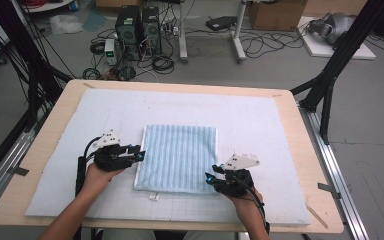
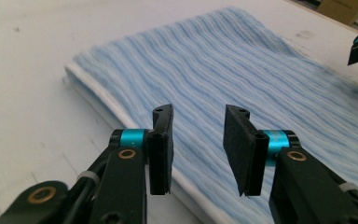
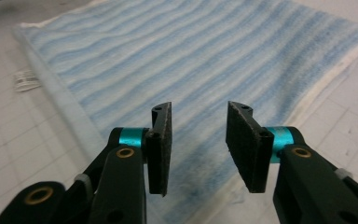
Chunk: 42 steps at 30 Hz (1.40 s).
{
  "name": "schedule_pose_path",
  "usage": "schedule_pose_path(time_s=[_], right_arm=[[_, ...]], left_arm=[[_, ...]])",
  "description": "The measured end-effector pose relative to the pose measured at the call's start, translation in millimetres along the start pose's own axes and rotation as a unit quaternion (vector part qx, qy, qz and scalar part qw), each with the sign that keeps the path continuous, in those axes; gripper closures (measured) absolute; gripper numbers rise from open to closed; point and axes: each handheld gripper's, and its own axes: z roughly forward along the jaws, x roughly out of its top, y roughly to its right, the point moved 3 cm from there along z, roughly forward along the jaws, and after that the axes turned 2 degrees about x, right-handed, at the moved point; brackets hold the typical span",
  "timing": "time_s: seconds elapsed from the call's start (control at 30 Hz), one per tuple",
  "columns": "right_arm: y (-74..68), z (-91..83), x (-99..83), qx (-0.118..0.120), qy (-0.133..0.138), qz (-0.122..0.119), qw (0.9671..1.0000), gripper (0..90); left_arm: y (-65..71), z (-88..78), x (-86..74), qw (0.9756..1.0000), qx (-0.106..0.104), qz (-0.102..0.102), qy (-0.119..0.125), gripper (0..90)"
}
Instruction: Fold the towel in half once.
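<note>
Centred on white mat [image 1: 260, 120]: folded blue striped towel [image 1: 180, 157]. Left gripper [image 1: 139, 154] at its left edge, right gripper [image 1: 211, 178] at near-right corner; jaws spread, empty, seemingly placed for another fold.

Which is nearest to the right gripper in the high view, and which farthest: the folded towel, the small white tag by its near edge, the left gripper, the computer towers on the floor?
From the right gripper:
1. Folded towel, its near right corner beside the gripper.
2. Small white tag, off the towel's near left corner.
3. Left gripper, at the towel's left edge.
4. Computer towers, on the floor beyond the table.
</note>
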Motion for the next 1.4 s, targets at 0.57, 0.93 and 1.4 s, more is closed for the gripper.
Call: schedule_pose_path(time_s=[0.57,0.93,1.4], right_arm=[[26.5,14.6,6.4,0.001,0.002,0.007,1.0000,57.9],[42.1,22.7,14.1,-0.038,0.001,0.022,0.9990,63.2],[96.7,92.3,51.9,-0.079,-0.044,0.052,0.9945,70.5]], left_arm=[[-49.6,78.6,17.5,0.9940,0.077,-0.028,-0.073,79.7],[-53.2,83.5,19.8,0.9922,0.098,-0.006,-0.077,80.2],[-54.7,82.5,19.5,0.9929,0.090,-0.017,-0.076,78.9]])
